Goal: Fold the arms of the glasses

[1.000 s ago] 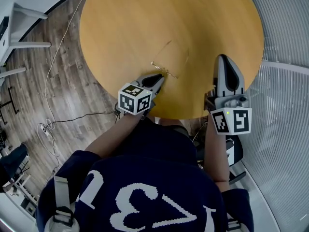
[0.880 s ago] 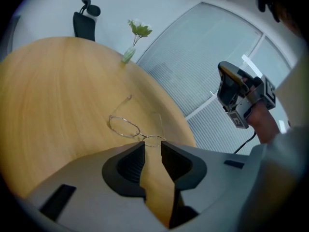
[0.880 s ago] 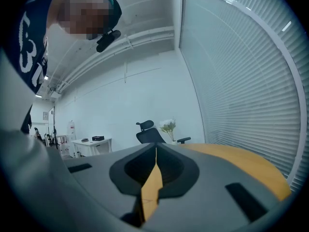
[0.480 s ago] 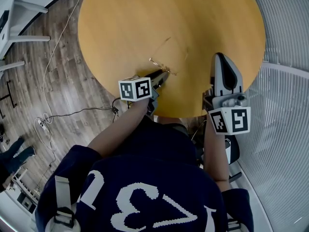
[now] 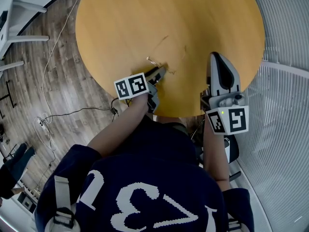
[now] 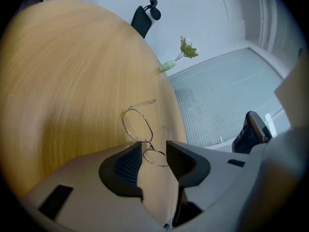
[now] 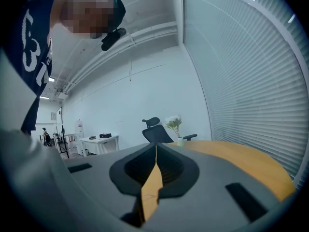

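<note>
"Left gripper (image 6: 154, 153) first: why does it sit so low over the glasses (image 6: 147, 142) with its jaws spread wide?"

"Its jaws have just been opening, and the near lens lies between them with neither pad pressing on it. My guess is that it is leaving the frame to rest on the table (image 5: 145, 13) — thin wire like that would likely bend under a hard pinch."

"Where exactly do the glasses lie?"

"Flat on the wood, close to the table's near edge, right at the left gripper's tips. Both arms look to be stretched out away from the person, so I judge the folding not yet done."

"And the right gripper (image 7: 155, 151)?"

"Pressed together on nothing, pointing about level at the table's edge, well apart from the glasses. Probably it waits to swing an arm in while the other steadies the front."

"Anything in the way?"

"Not on the wood near the frame. Farther off — a small vase of flowers (image 6: 186, 50) at the far rim, an office chair (image 6: 145, 16) behind it, slatted blinds (image 5: 285, 33) to the right. The awkward part, I think, is the arms themselves: thin, low on the wood, hard to get a jaw under."
</note>
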